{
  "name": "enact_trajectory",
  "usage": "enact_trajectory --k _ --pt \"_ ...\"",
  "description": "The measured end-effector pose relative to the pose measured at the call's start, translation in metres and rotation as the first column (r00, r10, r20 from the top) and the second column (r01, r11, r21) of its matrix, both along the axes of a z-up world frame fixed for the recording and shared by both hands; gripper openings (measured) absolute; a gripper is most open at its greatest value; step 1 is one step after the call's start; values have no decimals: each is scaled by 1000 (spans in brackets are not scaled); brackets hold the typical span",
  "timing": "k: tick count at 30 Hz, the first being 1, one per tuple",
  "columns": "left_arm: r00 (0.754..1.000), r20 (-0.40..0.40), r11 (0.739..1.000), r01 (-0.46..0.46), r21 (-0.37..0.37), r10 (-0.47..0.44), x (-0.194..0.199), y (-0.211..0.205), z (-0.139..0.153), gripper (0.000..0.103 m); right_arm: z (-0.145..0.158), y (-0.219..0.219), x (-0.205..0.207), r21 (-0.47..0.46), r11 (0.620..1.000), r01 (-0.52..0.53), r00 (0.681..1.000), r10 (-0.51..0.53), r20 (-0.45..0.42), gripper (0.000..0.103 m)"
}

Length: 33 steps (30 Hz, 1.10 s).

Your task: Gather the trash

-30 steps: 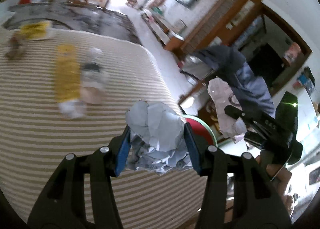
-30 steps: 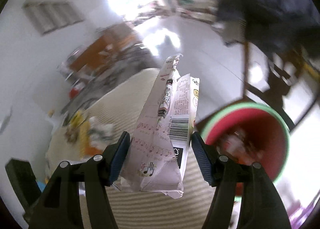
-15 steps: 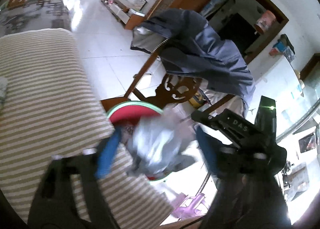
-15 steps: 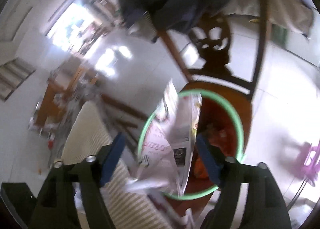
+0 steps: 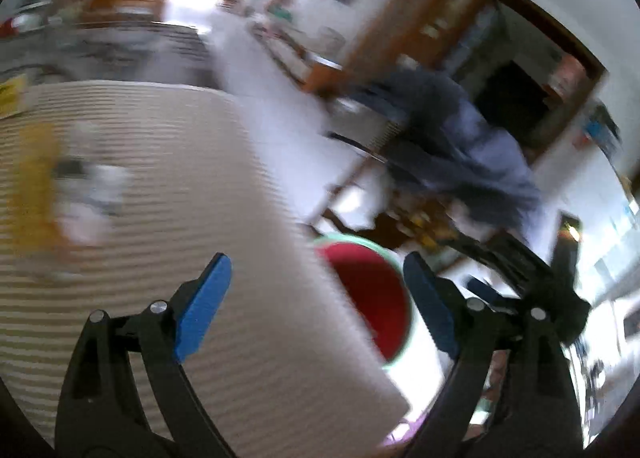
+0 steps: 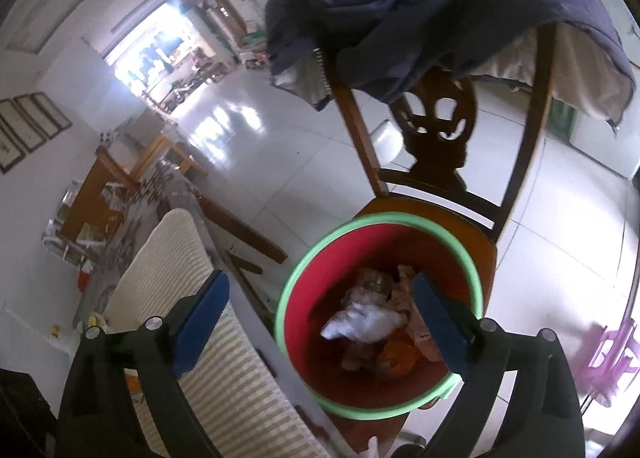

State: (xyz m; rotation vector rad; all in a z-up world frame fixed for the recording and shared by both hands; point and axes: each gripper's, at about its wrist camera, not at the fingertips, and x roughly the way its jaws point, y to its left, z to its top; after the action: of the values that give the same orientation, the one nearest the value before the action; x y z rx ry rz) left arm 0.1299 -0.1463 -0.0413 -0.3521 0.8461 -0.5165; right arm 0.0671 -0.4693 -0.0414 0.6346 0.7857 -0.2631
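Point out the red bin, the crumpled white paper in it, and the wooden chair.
red bin (image 6: 308,270): right wrist view, on its green rim.
crumpled white paper (image 6: 368,324): right wrist view, its middle.
wooden chair (image 6: 436,125): right wrist view, carved backrest.

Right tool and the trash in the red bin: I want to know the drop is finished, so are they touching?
Apart. The right wrist view shows the right tool open and empty, with the trash lying down inside the red bin beyond its fingers.

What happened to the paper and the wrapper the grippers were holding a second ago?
Both let go. The left gripper and right gripper have just been opening and are empty now; trash lies in the red bin. The bin stayed on the chair beside the striped table.
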Motion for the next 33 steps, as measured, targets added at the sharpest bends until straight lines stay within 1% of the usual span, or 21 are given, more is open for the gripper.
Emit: enact_trajectory --k 1,2,4,5,7,8,11,14,15,16,17,18,19,20,23,26,27,29,30,32,33 --pt "998 -5 998 -57 0 57 3 21 -1 85 0 5 3 -2 1000 -16 1000 16 -2 90" --pt "991 -4 991 -135 9 135 7 48 -2 85 1 11 6 -8 999 -32 999 32 -5 90" --pt "968 -12 967 -249 46 250 13 85 -7 85 2 24 13 -24 998 -61 998 61 -10 90" --pt "961 -24 960 -275 50 276 15 95 -9 85 3 31 17 -32 996 -77 997 77 -11 90" --pt "937 -77 940 -337 56 341 25 124 -21 85 4 42 22 -44 994 -103 995 103 -11 90" --pt "931 -92 935 -349 64 354 29 132 -26 85 4 50 26 -56 991 -120 993 119 -13 90" --pt "924 -129 932 -351 89 360 41 141 -37 85 5 71 37 -83 982 -167 986 165 -22 90" --pt "923 -173 939 -335 77 344 49 145 -50 84 5 91 46 -115 970 -213 977 210 -33 90" --pt "925 -180 942 -327 73 335 50 144 -51 78 4 99 50 -129 964 -232 973 229 -38 90" --pt "927 -186 946 -317 70 325 51 142 -53 67 4 106 54 -139 958 -250 968 247 -42 90" --pt "932 -195 953 -300 52 304 52 143 -56 66 3 111 57 -146 953 -264 965 260 -46 90" --pt "935 -202 956 -290 31 291 52 143 -56 59 2 118 61 -156 946 -286 958 281 -52 90" --pt "939 -210 960 -279 -1 272 52 143 -56 48 1 124 63 -162 940 -302 953 296 -57 90" --pt "942 -209 962 -273 -19 263 50 144 -55 43 0 132 67 -168 932 -323 947 316 -63 90" --pt "950 -170 964 -265 -3 261 36 148 -43 41 -3 148 75 -170 915 -365 931 359 -70 90" --pt "957 -143 967 -255 -2 252 13 157 -37 40 -7 170 86 -153 898 -413 911 407 -70 90" --pt "956 -136 965 -261 -5 258 -1 164 -36 40 -9 176 89 -140 895 -424 905 419 -67 90" --pt "951 -136 959 -282 -7 279 -23 178 -38 40 -14 193 96 -92 883 -461 887 457 -62 91" --pt "947 -140 956 -293 -9 289 -31 185 -41 40 -20 206 103 -49 869 -492 870 489 -61 91" --pt "936 -156 947 -321 -12 315 -51 199 -46 40 -27 225 111 -1 846 -532 845 531 -64 91" --pt "932 -162 944 -331 -9 325 -58 204 -48 40 -31 238 116 25 830 -558 827 558 -65 91"
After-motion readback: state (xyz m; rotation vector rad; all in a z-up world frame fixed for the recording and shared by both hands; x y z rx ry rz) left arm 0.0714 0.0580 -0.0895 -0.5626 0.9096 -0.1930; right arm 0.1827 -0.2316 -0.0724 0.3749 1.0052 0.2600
